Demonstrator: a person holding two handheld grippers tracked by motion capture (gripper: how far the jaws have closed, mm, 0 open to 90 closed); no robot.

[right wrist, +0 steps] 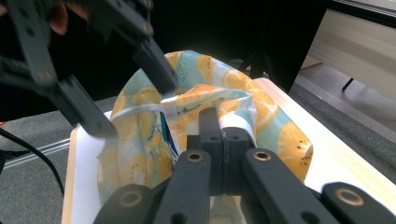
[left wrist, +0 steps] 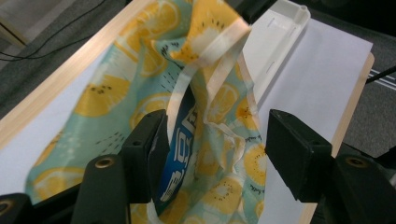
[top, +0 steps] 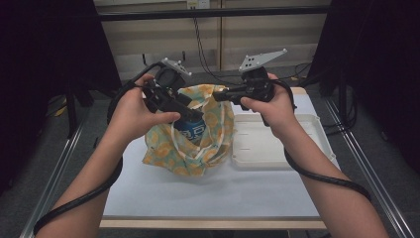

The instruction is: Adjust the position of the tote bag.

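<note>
Sitting between spread left jaws: blue packet [left wrist: 180, 154]; right jaws pinch bag [right wrist: 243, 100] rim.

Both forearms are reaching in over the table [top: 163, 198]. The left gripper [top: 190, 115] is angling down toward the table's middle, its jaws standing apart. The right gripper [top: 218, 95] is lying level above the table, pointing leftward, jaws pressed together on fabric.
</note>
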